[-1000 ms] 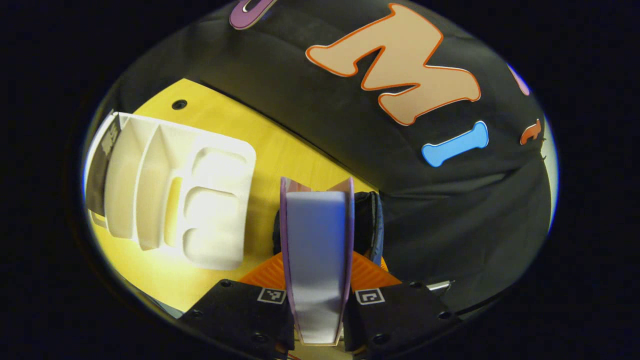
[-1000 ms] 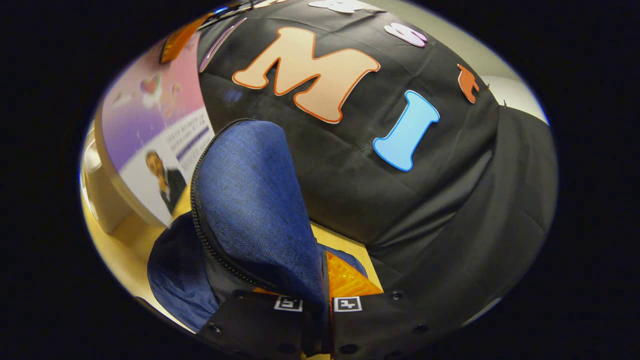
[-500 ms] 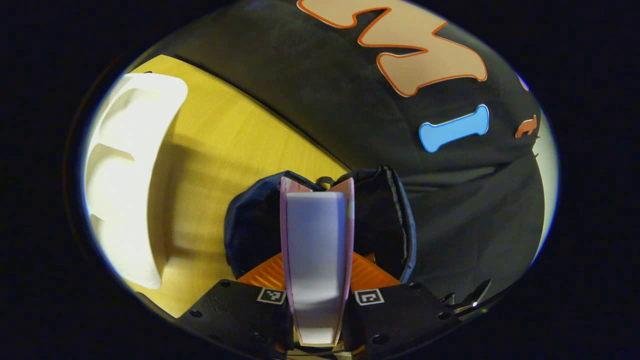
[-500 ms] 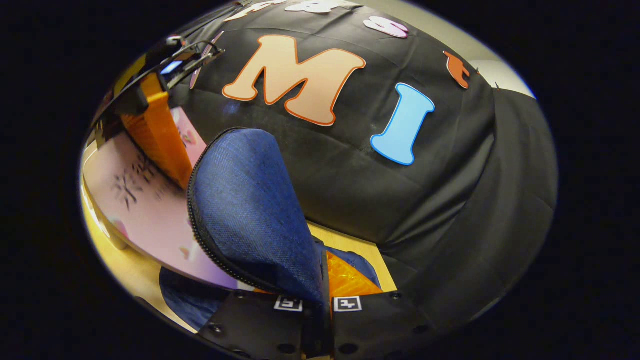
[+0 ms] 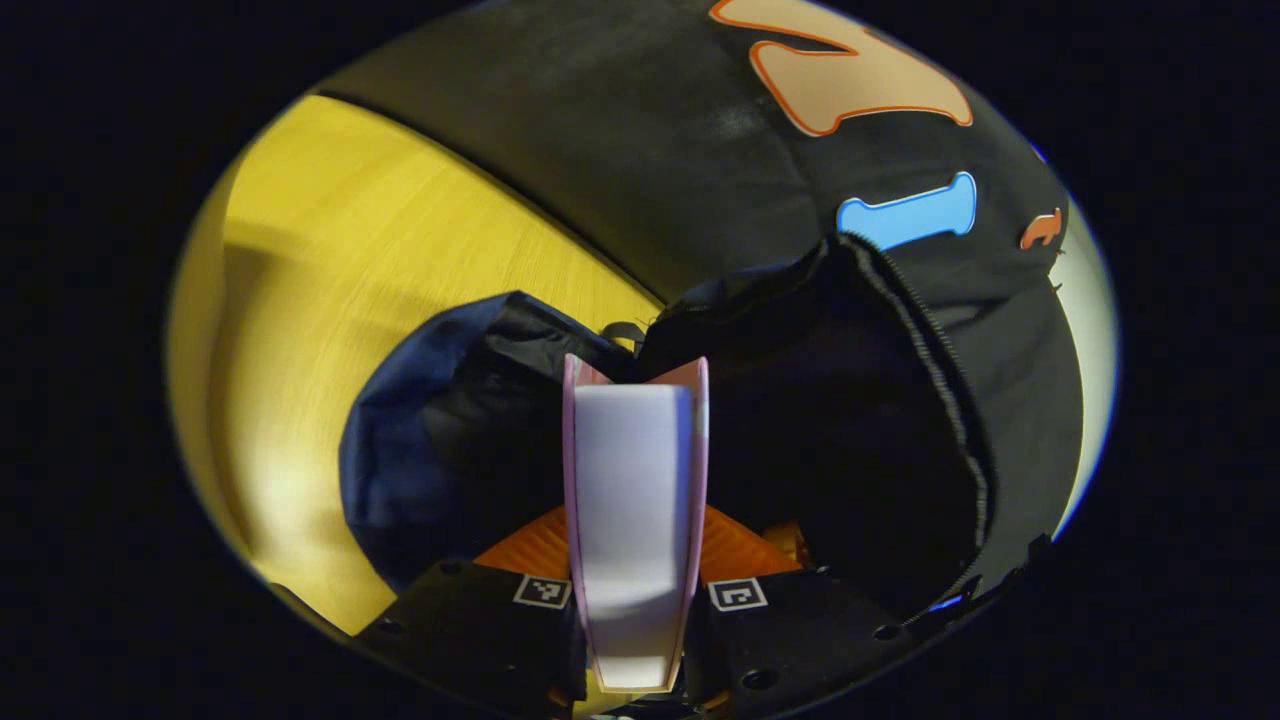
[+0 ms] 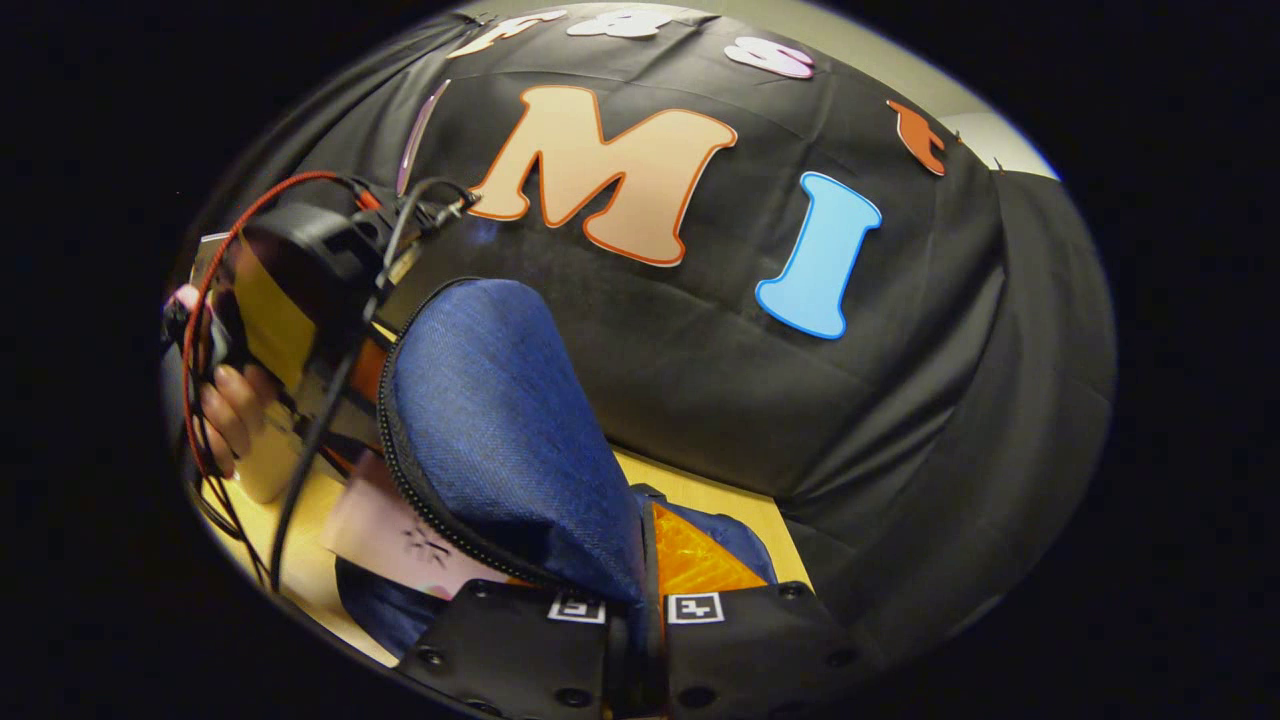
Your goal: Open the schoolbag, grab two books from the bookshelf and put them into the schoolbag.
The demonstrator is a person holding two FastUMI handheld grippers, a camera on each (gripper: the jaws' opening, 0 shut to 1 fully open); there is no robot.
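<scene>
Left gripper view: left tongs (image 5: 635, 520) clamp book (image 5: 635, 500) — right tongs (image 6: 640, 590) pinch schoolbag flap (image 6: 500, 420).

Yellow wooden table (image 5: 330, 260) with a lengthwise grain, brightly lit at its left part (a soft shadow band across the upper left). Black cloth wall (image 6: 900, 400) hanging in folds along the table's far edge, creased and draped. Pale plain wall (image 6: 1000, 140) beyond the cloth's top right.

A recording booth: black cloth wall (image 6: 800, 400) behind a yellow wooden table (image 5: 330, 300).
</scene>
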